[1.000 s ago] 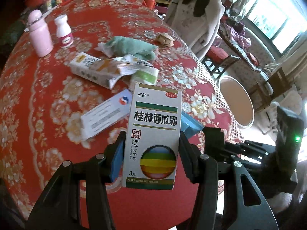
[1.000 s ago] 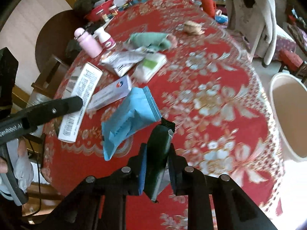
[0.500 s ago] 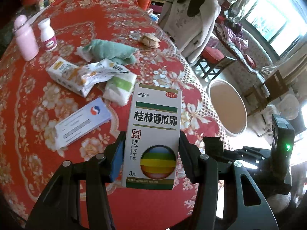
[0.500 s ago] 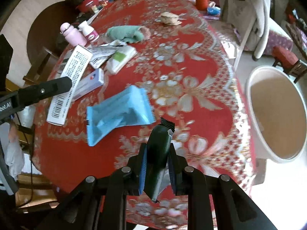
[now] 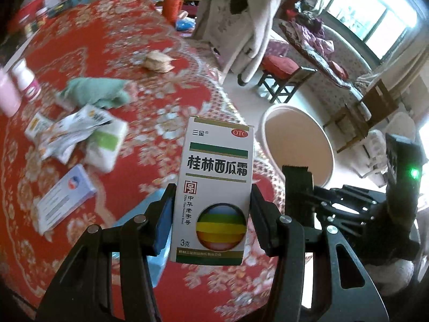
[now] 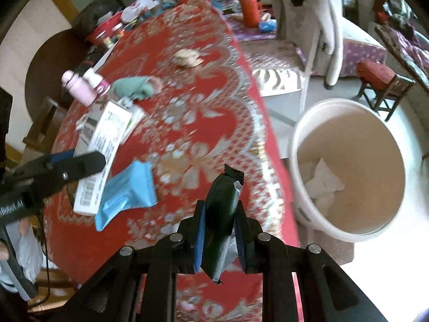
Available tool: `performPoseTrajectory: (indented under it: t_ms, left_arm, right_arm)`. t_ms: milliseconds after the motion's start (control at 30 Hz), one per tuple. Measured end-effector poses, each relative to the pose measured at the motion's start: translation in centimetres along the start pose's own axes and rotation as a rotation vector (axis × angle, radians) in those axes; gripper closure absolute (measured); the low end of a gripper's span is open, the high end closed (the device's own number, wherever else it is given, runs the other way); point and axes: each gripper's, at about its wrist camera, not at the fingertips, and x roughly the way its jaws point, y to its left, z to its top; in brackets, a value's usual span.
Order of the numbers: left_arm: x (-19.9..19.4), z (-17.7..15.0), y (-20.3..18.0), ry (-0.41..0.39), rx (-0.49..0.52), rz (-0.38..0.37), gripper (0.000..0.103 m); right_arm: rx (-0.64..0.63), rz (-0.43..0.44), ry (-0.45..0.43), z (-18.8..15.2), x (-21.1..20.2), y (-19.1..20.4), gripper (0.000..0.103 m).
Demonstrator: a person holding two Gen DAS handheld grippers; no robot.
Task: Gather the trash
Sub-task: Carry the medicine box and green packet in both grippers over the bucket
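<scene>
My left gripper [image 5: 211, 214] is shut on a white medicine box [image 5: 217, 187] with Chinese print, held upright above the red table's edge. My right gripper [image 6: 221, 222] is shut on a dark green wrapper [image 6: 222, 209], near the table's right edge. A cream bin [image 6: 348, 169] stands on the floor to the right, with white paper inside; it also shows in the left wrist view [image 5: 297, 145]. A blue packet [image 6: 128, 193] lies on the cloth. The left gripper with its box [image 6: 99, 158] shows at the left of the right wrist view.
On the red floral tablecloth [image 5: 174, 80] lie a green cloth [image 5: 96, 91], a white-green tissue pack [image 5: 106, 145], a crumpled wrapper [image 5: 72, 131], a white-blue box [image 5: 64, 198] and two small bottles [image 6: 83, 86]. A chair with a coat [image 5: 241, 21] stands beyond.
Both grippers have moved right toward the table's edge and the bin, still holding the box and the wrapper. The bin now looms larger in both views.
</scene>
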Motion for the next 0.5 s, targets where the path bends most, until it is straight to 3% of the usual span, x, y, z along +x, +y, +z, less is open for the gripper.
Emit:
performPoseTrajectory:
  t_ms: [500]
  left_arm:
    - [5.3,3.5,-8.5,0.028,0.088,-0.024,0.052]
  right_arm:
    - [0.158,-0.069,-0.048,1.5,-2.1,-10.4,0.084]
